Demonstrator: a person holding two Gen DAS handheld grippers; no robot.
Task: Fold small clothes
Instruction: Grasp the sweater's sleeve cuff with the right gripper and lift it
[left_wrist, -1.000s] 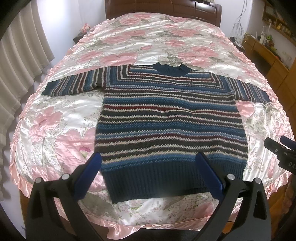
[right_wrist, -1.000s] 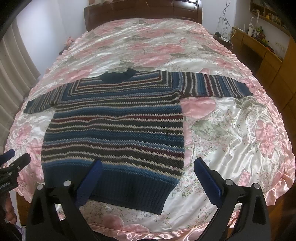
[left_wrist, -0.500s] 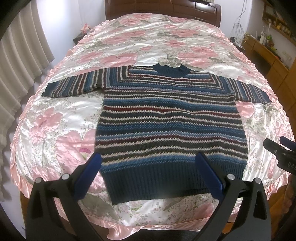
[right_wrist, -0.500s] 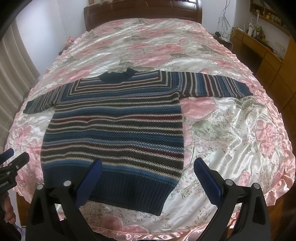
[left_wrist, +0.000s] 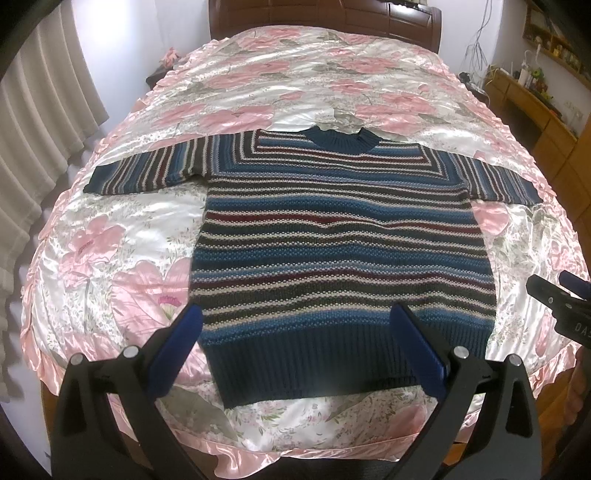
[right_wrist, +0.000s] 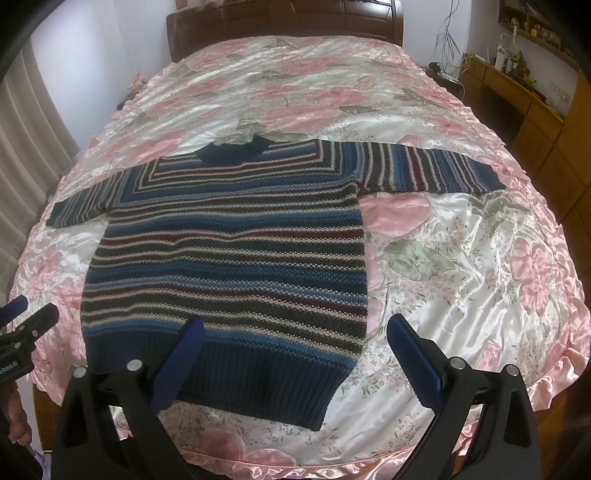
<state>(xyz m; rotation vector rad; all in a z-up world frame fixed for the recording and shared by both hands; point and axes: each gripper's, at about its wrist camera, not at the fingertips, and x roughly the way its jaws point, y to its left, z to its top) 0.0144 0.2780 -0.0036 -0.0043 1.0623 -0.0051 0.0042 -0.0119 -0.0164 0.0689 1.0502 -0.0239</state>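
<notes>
I see the striped sweater (left_wrist: 343, 251) lying flat on the floral bedspread (left_wrist: 258, 85), both sleeves stretched out, its collar at twelve o'clock and its dark ribbed hem toward me at six. My left gripper (left_wrist: 295, 354) hangs released above the hem, fingers spread wide and holding nothing. My right gripper (right_wrist: 295, 358) is likewise released, its left finger (right_wrist: 181, 365) over the hem's right end, the other over bare bedspread. In the right wrist view, the left gripper's tip shows at nine o'clock, apart from the sweater.
</notes>
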